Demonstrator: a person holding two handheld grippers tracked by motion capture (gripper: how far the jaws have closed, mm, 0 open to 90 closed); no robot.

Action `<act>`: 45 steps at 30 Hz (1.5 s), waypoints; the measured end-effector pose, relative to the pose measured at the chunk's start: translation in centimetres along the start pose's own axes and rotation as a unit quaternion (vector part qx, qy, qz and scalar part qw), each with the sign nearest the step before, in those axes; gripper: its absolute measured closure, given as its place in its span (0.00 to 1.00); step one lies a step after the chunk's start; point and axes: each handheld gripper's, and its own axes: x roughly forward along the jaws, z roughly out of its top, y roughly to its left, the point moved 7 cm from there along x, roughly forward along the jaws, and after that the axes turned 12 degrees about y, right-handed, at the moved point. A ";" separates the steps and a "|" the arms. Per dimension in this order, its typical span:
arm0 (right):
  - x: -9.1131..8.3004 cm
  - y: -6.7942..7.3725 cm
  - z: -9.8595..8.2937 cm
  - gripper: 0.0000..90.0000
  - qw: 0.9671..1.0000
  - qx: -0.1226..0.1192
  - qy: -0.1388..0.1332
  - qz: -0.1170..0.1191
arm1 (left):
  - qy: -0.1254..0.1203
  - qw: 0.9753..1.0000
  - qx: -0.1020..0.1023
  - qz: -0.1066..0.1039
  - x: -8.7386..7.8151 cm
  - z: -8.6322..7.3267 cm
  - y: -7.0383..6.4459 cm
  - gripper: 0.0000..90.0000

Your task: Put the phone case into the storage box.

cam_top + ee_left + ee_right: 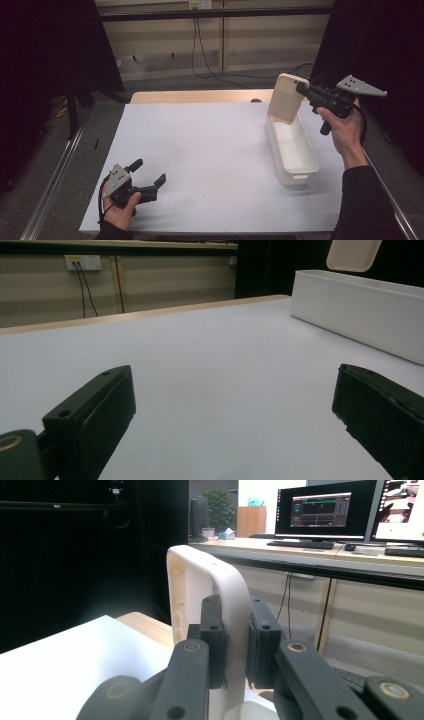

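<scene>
Left gripper (148,181), 7 o'clock on the tabletop (210,150): resting, jaws spread wide, idle and out of the way. White bin (292,150), 3 o'clock, uncovered. Right gripper (301,90), 2 o'clock: clamped on the cream lid's (286,97) edge, held upright above the bin's far end, likely for fitting or removal.

Lid (353,254) cropped by the top edge; its lower part (220,630) behind the right claw (235,650)
</scene>
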 end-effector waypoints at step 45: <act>5.2 -5.3 -5.3 0.90 0.998 -0.010 0.051 -0.020 | 0.011 1.000 0.002 0.000 0.6 0.0 -0.4 0.05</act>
